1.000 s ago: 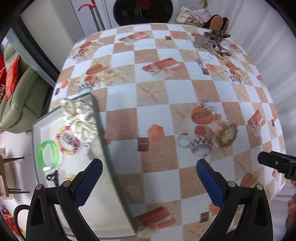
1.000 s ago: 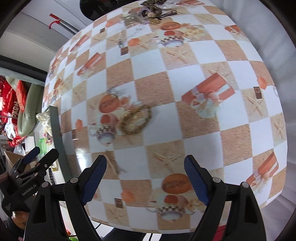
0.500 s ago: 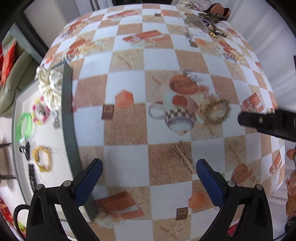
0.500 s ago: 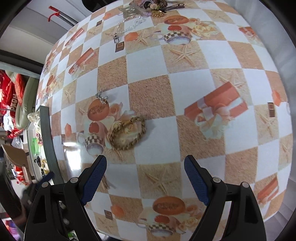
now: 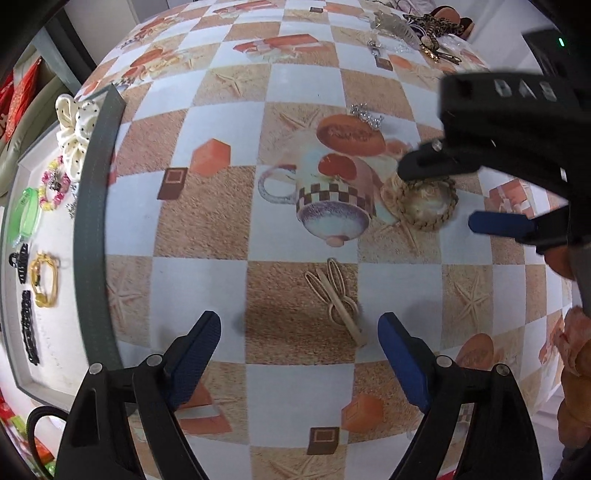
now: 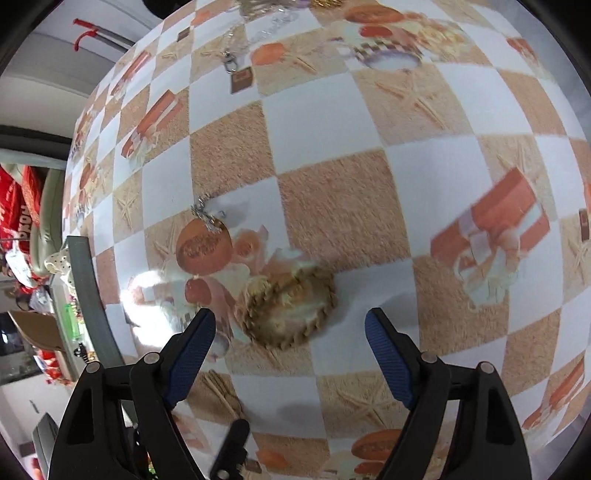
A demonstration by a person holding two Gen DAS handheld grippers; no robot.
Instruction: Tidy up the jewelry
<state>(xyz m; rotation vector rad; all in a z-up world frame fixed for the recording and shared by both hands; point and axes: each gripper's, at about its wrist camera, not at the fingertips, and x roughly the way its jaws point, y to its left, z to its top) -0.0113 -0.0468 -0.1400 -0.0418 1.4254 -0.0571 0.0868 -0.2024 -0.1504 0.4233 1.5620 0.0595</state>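
Observation:
A tan braided bracelet point(image 5: 424, 201) point(image 6: 286, 308) lies on the checkered tablecloth. My right gripper point(image 6: 290, 350) is open and hovers just over it, one finger on each side; it shows in the left wrist view point(image 5: 443, 195) too. A beige hair clip point(image 5: 334, 295) lies just ahead of my open, empty left gripper point(image 5: 299, 350). A small silver chain point(image 5: 365, 112) point(image 6: 207, 216) lies beyond the bracelet. The grey-rimmed jewelry tray point(image 5: 94, 206) on the left holds a cream scrunchie point(image 5: 72, 129), a green bangle point(image 5: 26, 214), a yellow bracelet point(image 5: 44, 278) and dark clips.
A pile of more jewelry and chains point(image 5: 417, 26) sits at the far edge of the table. A loose chain with a clasp point(image 6: 236, 55) lies far ahead of the right gripper. A sofa with red cushions point(image 6: 22, 221) stands beyond the table's left edge.
Both grippers have moved forward and down towards the table. The right gripper has closed in over the braided bracelet. The left gripper has shifted right, away from the tray, to the hair clip.

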